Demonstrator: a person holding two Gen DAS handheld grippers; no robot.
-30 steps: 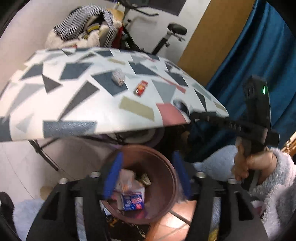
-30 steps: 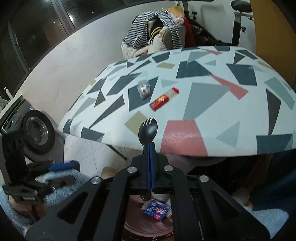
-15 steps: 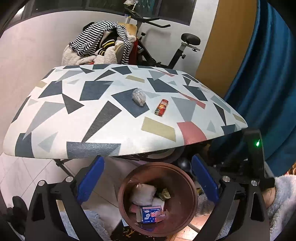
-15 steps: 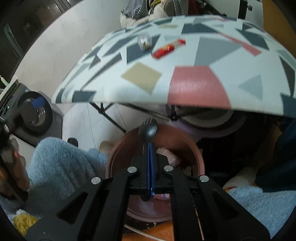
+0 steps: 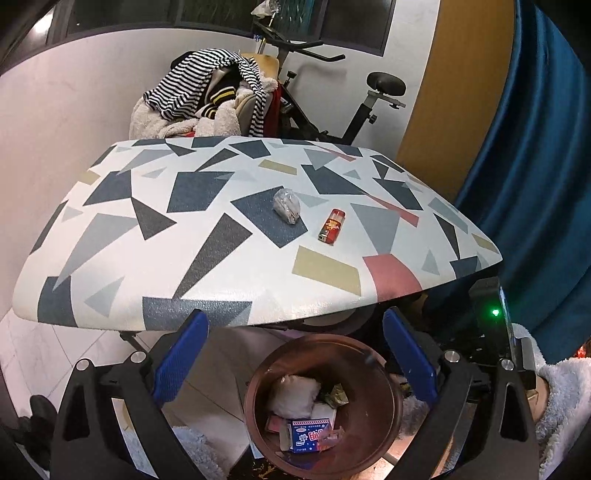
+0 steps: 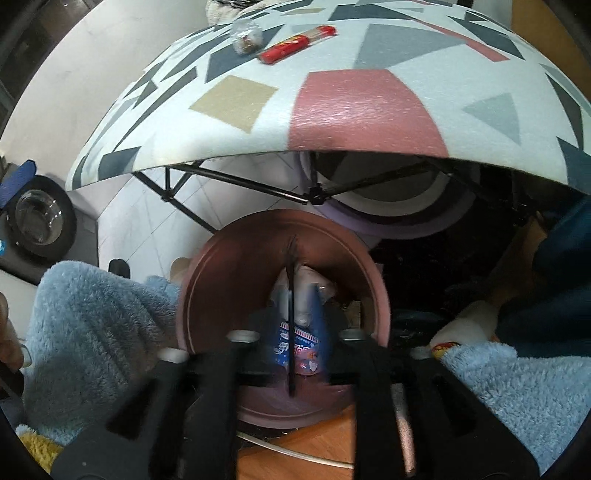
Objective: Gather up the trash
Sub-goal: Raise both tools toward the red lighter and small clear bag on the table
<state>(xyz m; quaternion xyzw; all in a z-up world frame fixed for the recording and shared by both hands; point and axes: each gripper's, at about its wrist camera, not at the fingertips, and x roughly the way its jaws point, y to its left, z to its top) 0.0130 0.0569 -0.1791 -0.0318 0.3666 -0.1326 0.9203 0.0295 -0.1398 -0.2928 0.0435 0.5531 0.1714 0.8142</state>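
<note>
A brown trash bin [image 5: 380,417] stands on the floor below the patterned table's [image 5: 207,258] front edge, with a blue box [image 5: 310,440] and white wrappers inside. My left gripper [image 5: 295,358] is open and empty above the bin. My right gripper [image 6: 295,317] is over the bin [image 6: 207,288] with its blurred jaws apart, and a black plastic spork [image 6: 290,295] hangs loose between them above the trash. A crumpled clear wrapper [image 5: 286,205] and a red packet [image 5: 332,230] lie on the table; both also show in the right wrist view, wrapper [image 6: 245,35] and packet [image 6: 295,43].
A chair piled with clothes [image 5: 207,99] and an exercise bike [image 5: 332,96] stand behind the table. A blue curtain [image 5: 535,184] hangs at the right. Black table legs [image 6: 236,184] cross behind the bin. A machine with a round glass door [image 6: 37,221] is at the left.
My right gripper dropped from table height down over the bin and its jaws parted, freeing the spork. My left gripper opened wide and rose, showing more of the table top.
</note>
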